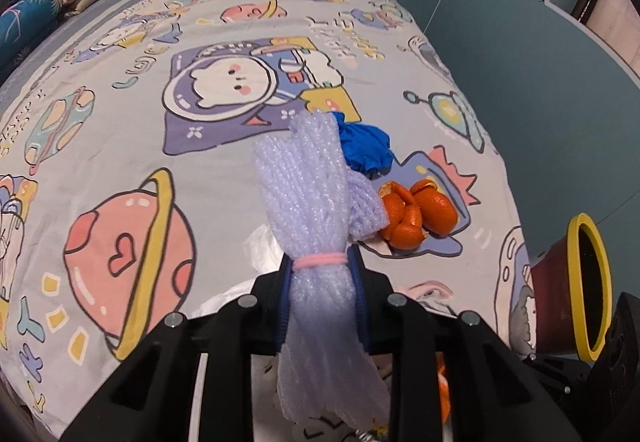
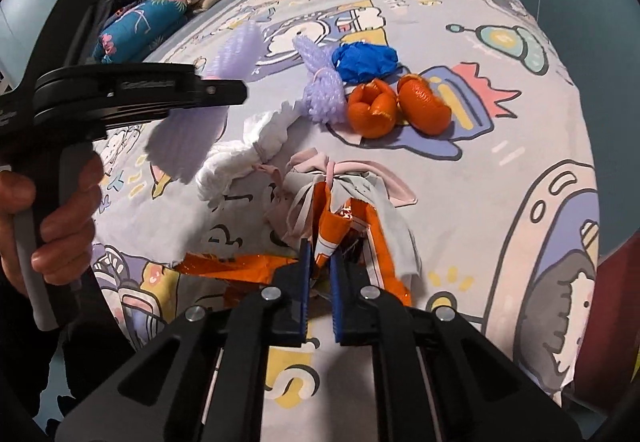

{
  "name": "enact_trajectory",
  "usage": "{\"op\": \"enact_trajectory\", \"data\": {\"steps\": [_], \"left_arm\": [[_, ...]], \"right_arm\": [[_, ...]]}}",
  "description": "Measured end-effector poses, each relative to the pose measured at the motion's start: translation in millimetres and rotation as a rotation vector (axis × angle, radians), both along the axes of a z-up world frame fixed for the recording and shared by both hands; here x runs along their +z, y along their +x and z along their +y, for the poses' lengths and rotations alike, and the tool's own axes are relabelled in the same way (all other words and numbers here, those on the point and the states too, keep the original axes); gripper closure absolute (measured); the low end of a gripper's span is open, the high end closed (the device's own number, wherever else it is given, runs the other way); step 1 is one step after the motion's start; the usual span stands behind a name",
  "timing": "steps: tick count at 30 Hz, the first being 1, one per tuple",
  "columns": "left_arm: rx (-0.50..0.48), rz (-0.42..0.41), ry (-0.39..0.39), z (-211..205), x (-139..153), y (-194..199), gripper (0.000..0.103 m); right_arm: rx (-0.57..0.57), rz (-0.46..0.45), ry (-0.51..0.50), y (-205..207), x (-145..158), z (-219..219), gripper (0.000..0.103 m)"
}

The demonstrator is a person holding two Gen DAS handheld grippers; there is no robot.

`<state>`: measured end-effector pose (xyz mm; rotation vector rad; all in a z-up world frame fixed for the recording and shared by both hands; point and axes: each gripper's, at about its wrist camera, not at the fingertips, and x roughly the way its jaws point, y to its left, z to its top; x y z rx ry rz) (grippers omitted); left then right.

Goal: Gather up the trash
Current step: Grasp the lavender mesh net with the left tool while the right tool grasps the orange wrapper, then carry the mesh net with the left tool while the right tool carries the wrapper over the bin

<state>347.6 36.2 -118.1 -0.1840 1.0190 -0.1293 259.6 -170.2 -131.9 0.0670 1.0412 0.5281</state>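
Cartoon bedsheet [image 1: 120,146], left gripper [image 1: 322,274] clamping lilac foam net [image 1: 308,194], right gripper [image 2: 320,262] pinching orange wrapper [image 2: 336,230]

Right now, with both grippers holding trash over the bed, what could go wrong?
The left gripper pinches the long foam net near its middle, so its loose ends could snag or slip. The right gripper grips only a corner of the orange wrapper; it might tear free or drag the tied cloth scrap.

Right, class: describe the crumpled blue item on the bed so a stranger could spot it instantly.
Start at the cartoon bedsheet, near its far right edge. Find the orange peels; the blue wad lies just beyond them, beside a lilac foam net. It is the only solid blue, crinkled lump among the trash.
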Motion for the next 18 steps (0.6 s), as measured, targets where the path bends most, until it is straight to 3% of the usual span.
{"op": "enact_trajectory", "data": {"steps": [18], "left_arm": [[0.058, -0.087, 0.006, 49, 35, -51, 0.078]], "right_arm": [[-0.012, -0.039, -0.005, -18, 25, -15, 0.098]]}}
